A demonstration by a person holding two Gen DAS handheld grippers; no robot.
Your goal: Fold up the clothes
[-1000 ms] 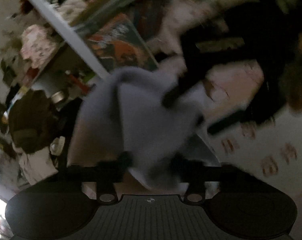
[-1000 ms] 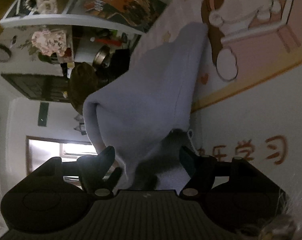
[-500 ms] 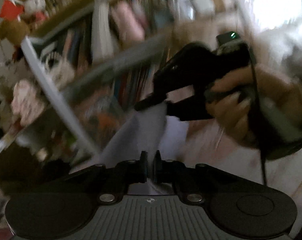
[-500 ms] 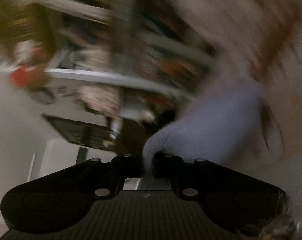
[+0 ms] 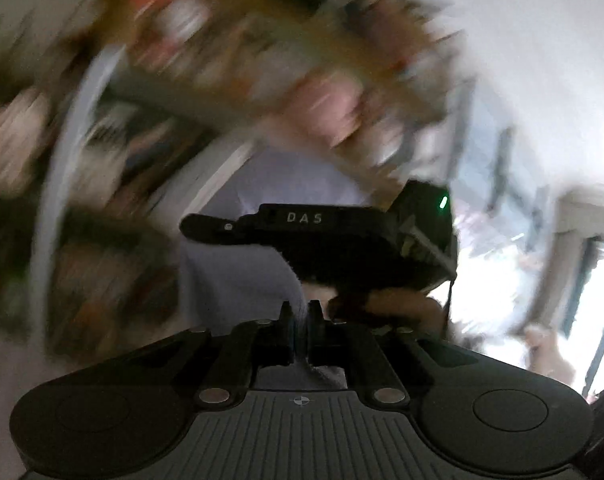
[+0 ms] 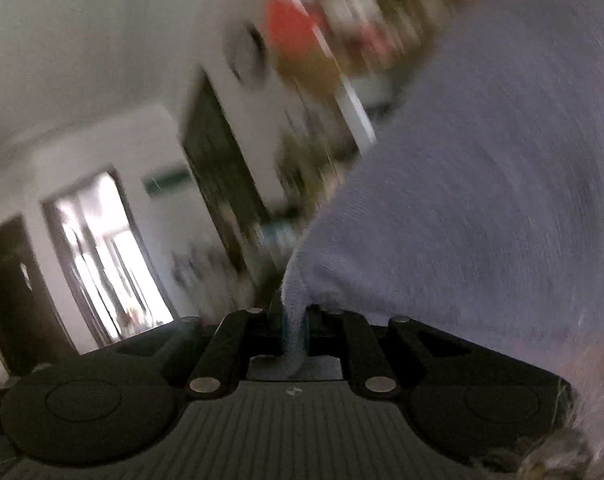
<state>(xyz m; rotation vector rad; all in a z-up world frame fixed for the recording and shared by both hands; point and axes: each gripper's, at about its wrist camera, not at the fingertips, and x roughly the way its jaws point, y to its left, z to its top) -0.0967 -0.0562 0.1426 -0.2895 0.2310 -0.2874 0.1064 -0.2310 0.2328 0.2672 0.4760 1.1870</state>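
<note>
Between the two tools, a lavender garment (image 6: 481, 200) hangs in the air, with no fold visible in it yet. Left tool (image 5: 298, 330) has its jaws easing apart around a thin edge of cloth that they grip; right tool (image 6: 294, 330) is clamped tight on another edge. Judging by this, folding has barely begun: the garment is lifted and spread, every fold remains.
</note>
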